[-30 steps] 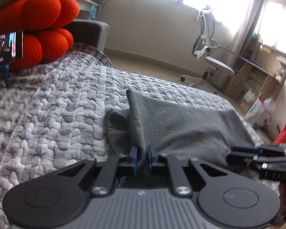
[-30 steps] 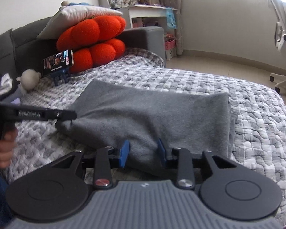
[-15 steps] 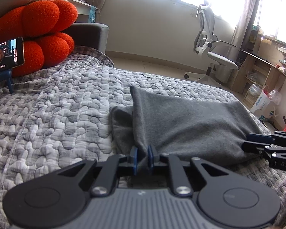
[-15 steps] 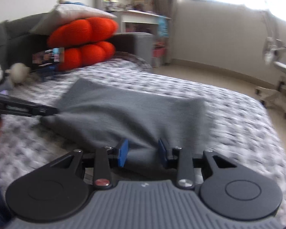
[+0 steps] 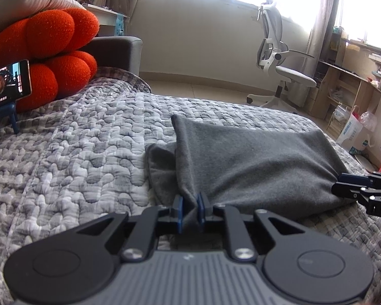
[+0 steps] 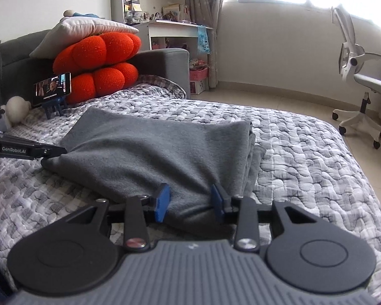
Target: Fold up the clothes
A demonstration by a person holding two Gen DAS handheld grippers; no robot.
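A grey garment (image 5: 254,167) lies folded on the bed (image 5: 76,152), spread across the quilted grey-and-white cover. In the left wrist view it fills the middle and right of the frame, with a smaller flap of the same cloth sticking out from under its left edge, at about 9 o'clock from the main fold.

The left gripper (image 5: 190,209) has its blue fingers (image 5: 177,212) pressed close on a bunched near corner of the garment, pinching the cloth between them. The cloth rises in a small ridge from the pinch.

The right gripper (image 6: 188,200) has its fingers (image 6: 162,202) spread wide, with the garment's near edge lying between them; the pads sit on either side of the cloth and do not squeeze it. In the left wrist view this gripper shows at 3 o'clock, at the garment's right corner. In the right wrist view the left gripper shows at 9 o'clock, its tip at the garment's left corner.

At 10 o'clock on the bed stand orange cushions (image 6: 99,66) with a white pillow (image 6: 81,31) on top, and a phone (image 6: 52,88) on a blue stand in front of them. A white chair (image 5: 279,61) stands on the floor beyond the bed, at 1 o'clock in the left wrist view.
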